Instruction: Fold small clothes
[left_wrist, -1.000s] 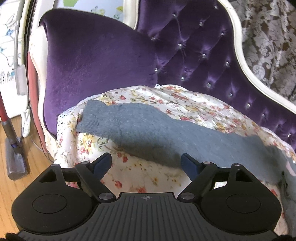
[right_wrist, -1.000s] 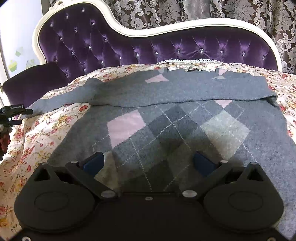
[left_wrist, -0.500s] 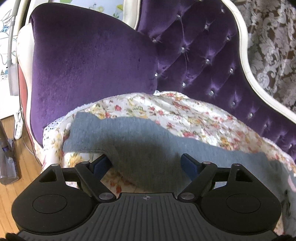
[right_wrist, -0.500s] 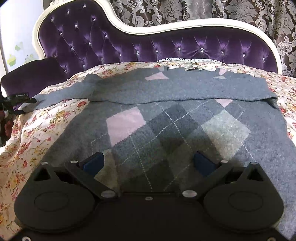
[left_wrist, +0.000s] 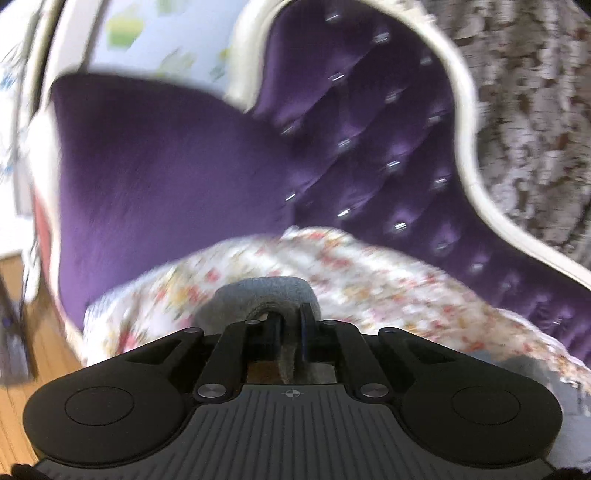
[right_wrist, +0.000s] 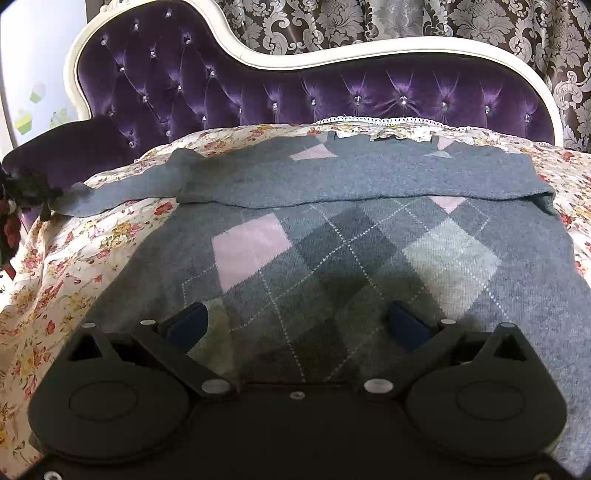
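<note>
A grey argyle sweater (right_wrist: 332, 240) with pink and pale diamonds lies spread on a floral cloth (right_wrist: 92, 240) over a purple sofa. Its top part is folded down across the chest. Its left sleeve (right_wrist: 122, 192) stretches out to the left. My left gripper (left_wrist: 290, 325) is shut on the grey sleeve cuff (left_wrist: 266, 295), which bunches up between the fingers; this view is blurred. In the right wrist view the left gripper (right_wrist: 33, 195) shows dark at the sleeve's end. My right gripper (right_wrist: 297, 325) is open and empty, low over the sweater's lower front.
The tufted purple sofa back (right_wrist: 295, 96) with a white frame runs behind the cloth. A purple armrest (left_wrist: 166, 166) rises at the left end. Patterned curtains (right_wrist: 406, 18) hang behind. Wooden floor (left_wrist: 14, 387) lies below the sofa's left end.
My left gripper has moved onto the sleeve cuff and shut on it; it was open before. The right gripper has barely moved and stays open.
</note>
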